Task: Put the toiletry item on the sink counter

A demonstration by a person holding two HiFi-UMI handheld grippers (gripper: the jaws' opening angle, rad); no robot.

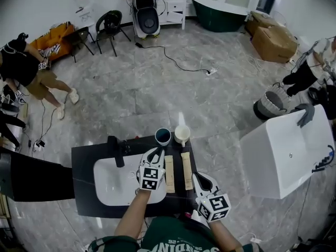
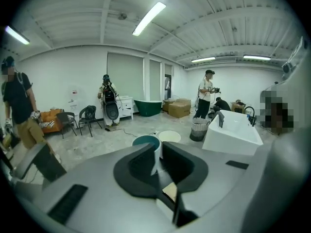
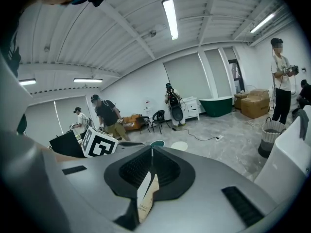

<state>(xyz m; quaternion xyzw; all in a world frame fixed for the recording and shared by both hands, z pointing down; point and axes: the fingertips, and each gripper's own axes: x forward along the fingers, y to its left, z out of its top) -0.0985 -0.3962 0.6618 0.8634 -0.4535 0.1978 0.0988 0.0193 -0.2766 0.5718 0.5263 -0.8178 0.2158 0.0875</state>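
Mate: Nearest your head camera sits the right claw (image 1: 202, 180). Where is it?

Me: At the near right corner of the sink counter (image 1: 84, 193), which spreads ahead and to its left. My left claw (image 1: 156, 152) is further forward, tips just short of the teal cup (image 1: 163, 136). The cream cup (image 1: 181, 134) stands right of that. A first box (image 1: 169, 173) lies flat just right of my left claw. A second box (image 1: 186, 171) lies just left of my right claw's tips.

Mate: And from the left claw (image 2: 158, 147) itself?

Me: It has let go: the jaws stand close with a slit between them, and the pads press on nothing I can see. The teal cup (image 2: 145, 141) is dead ahead, its white wall showing through the slit. A bit of kraft box shows below the jaws.

Mate: The right claw (image 3: 151, 149)?

Me: Clenched on a toothbrush box (image 3: 145, 193), which stands on edge deep between the pads. Both cups are ahead. Whether this is the second box seen from above, I can't tell.

Mate: How far along, then?

Me: I judge both cups and at least the first box are placed. What's left is to lay the gripped box on the counter and release it.
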